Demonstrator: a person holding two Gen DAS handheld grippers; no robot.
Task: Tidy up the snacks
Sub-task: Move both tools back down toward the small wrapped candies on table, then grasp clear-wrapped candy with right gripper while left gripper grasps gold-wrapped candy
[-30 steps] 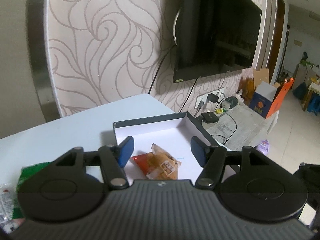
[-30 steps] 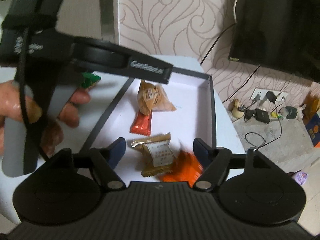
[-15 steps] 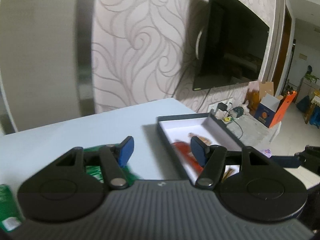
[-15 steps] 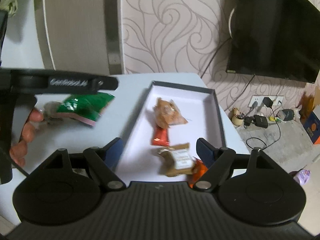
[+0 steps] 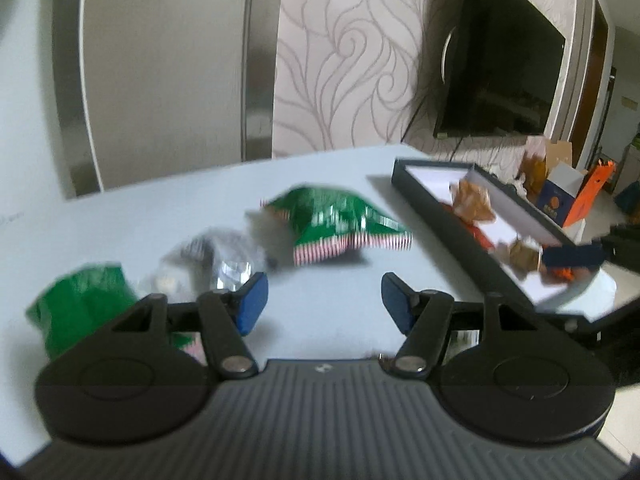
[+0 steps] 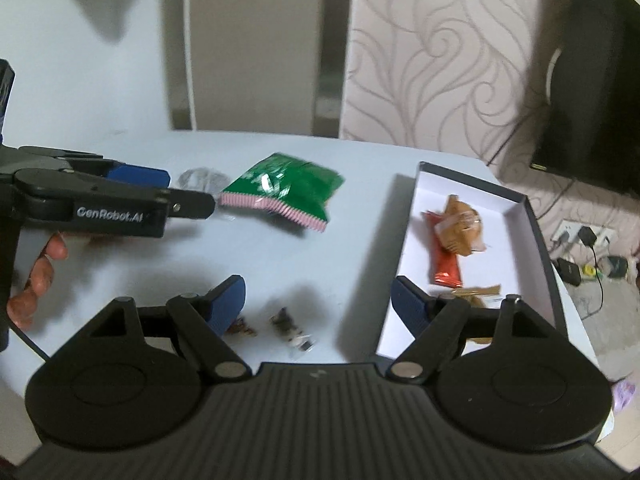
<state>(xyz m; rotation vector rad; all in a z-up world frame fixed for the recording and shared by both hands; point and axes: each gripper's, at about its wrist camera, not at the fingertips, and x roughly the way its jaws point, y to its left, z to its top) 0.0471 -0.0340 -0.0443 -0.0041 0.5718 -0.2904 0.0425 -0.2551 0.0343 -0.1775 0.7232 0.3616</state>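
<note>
Left wrist view: left gripper was open w/ nothing between its blue pads, hovering over the white table. Ahead lay a green snack bag w/ a pink striped edge, still outside the box. Just left of it sat a clear/silver packet, blurred, and nearer the cam a second green packet, partly behind the gripper body. The dark-rimmed box stood to the right, holding a tan wrapped pastry plus a few other bits, too blurred to name.

Right wrist view: right gripper was also open and empty, pads apart above bare table just beside the box's near left wall. Two small dark wrapped candies lay between its fingers on the table, not gripped. In the box: the pastry, an orange-red bar beneath it, another tan piece half hidden by the right finger. The person's hand held the left gripper at left, tip near the green bag.

Judgement: roughly half done. Several snacks boxed; both green bags, the clear packet and the candies remained. Next pick was probably the green bag.
</note>
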